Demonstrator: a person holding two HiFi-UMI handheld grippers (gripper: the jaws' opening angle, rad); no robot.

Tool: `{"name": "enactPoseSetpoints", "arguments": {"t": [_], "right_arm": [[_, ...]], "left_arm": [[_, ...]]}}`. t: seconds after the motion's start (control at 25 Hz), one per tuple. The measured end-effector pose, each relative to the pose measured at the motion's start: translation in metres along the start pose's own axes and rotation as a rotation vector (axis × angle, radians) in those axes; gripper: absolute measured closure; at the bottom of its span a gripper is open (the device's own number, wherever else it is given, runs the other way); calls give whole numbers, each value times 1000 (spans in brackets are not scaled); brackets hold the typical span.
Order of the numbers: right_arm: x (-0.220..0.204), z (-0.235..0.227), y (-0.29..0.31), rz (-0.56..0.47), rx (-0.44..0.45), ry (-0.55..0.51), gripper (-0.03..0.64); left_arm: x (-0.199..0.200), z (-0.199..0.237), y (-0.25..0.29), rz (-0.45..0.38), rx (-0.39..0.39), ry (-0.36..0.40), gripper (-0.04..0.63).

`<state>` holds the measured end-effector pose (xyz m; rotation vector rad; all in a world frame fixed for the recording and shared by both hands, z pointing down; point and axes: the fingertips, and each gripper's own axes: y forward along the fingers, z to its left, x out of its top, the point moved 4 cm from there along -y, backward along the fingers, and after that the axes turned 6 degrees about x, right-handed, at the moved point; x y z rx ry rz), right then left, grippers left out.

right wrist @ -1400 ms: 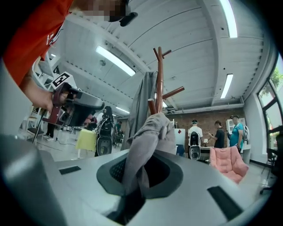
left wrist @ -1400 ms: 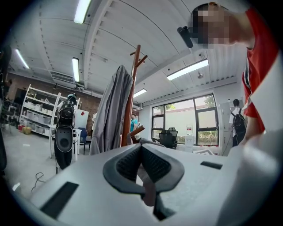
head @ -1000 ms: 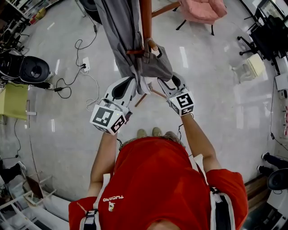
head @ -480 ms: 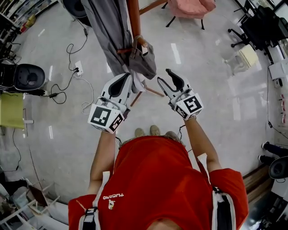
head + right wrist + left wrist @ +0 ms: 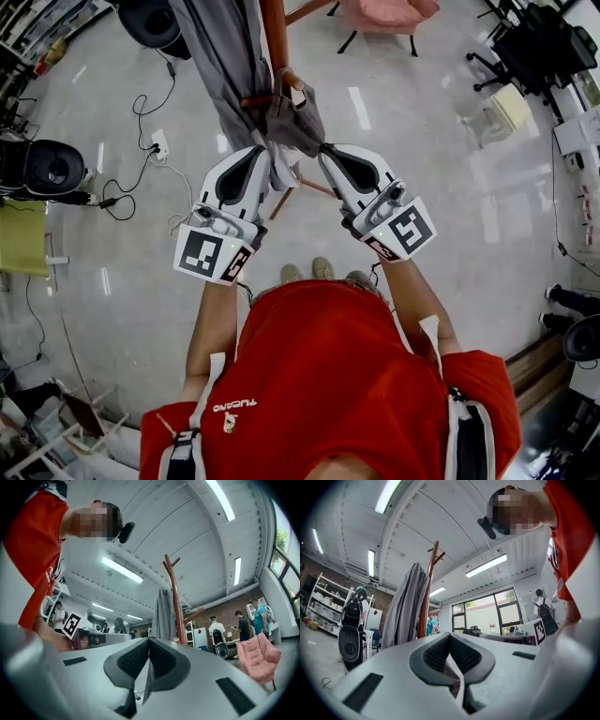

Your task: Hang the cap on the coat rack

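A grey cap (image 5: 298,120) hangs on a peg of the brown wooden coat rack (image 5: 274,37), beside a long grey coat (image 5: 220,56). My left gripper (image 5: 272,161) is just below and left of the cap, its jaws shut with nothing visible between the pads. Below and right of the cap, my right gripper (image 5: 328,150) is also shut and empty. In the left gripper view the shut left gripper (image 5: 450,634) points up past the rack (image 5: 425,602) and coat (image 5: 405,606). Beyond the shut right gripper (image 5: 149,640), the right gripper view shows the rack (image 5: 176,602).
A pink chair (image 5: 384,14) stands beyond the rack. A black round machine (image 5: 52,169), a power strip with cables (image 5: 159,145) and a yellow-green table (image 5: 21,234) lie to the left. Several people stand in the background (image 5: 241,625).
The right gripper was at the cap's lower edge, drew back to the right with jaws wide open, and now sits shut close under the cap. The left gripper has barely moved.
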<state>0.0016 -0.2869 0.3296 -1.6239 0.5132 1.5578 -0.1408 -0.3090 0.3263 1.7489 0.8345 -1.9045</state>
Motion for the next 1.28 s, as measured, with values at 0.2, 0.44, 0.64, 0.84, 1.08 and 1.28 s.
{"name": "enactPoseSetpoints", "arguments": {"t": [0.2,0.44,0.64,0.84,1.08,1.28], "right_arm": [[2,6,3,11,-29,-22,594],[-4,12,-3,44,-43,-28,594],[-7,13,-5,55,-46,-26,594],[-6,13,-4,54,-46,-23,594],[-9,11,-5,55,-46,-19,594],[-13,9,-9,57,-44,-15,594]], "left_arm": [[7,0,-7,-9,-26,16,588],[4,-3,-11,-9,-36,7,588],[3,-5,-12,-9,-32,-5,588],[5,-4,-14,-11,-25,-10,588],[4,-4,-14,-8,-18,-10,588],[0,-7,-12,-7,-16,-8,588]]}}
